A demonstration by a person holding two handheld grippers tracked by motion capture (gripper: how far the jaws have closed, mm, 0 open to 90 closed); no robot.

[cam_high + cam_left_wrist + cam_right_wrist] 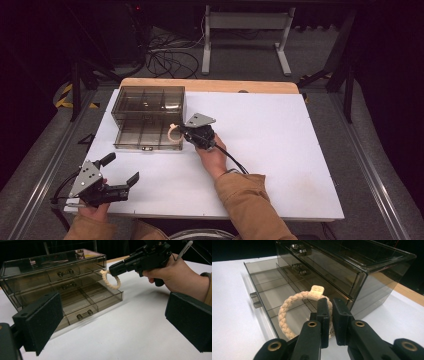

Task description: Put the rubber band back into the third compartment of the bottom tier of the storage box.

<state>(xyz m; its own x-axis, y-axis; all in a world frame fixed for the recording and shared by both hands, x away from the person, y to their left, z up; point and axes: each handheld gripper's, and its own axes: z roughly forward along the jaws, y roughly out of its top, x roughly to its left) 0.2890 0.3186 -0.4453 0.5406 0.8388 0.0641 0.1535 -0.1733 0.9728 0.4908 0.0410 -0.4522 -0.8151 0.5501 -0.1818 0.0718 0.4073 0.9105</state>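
Note:
A smoky clear plastic drawer box (148, 102) stands at the table's back left, its bottom drawer (145, 135) pulled out toward me. My right gripper (184, 131) is shut on a cream braided rope bracelet (173, 133) and holds it over the open drawer's right end. In the right gripper view the bracelet (294, 308) hangs above the drawer's compartments (274, 292), pinched between the jaws at its right side. The left gripper view shows the bracelet (111, 281) just above the drawer (90, 300). My left gripper (121, 174) rests open near the table's front left corner with nothing in it.
The white table (280, 150) stretches bare to the right of the box. A wooden strip (210, 85) edges its far side. Cables (170, 60) and a white stand (245, 35) lie on the floor beyond. Two upper drawers with metal handles (65, 272) are closed.

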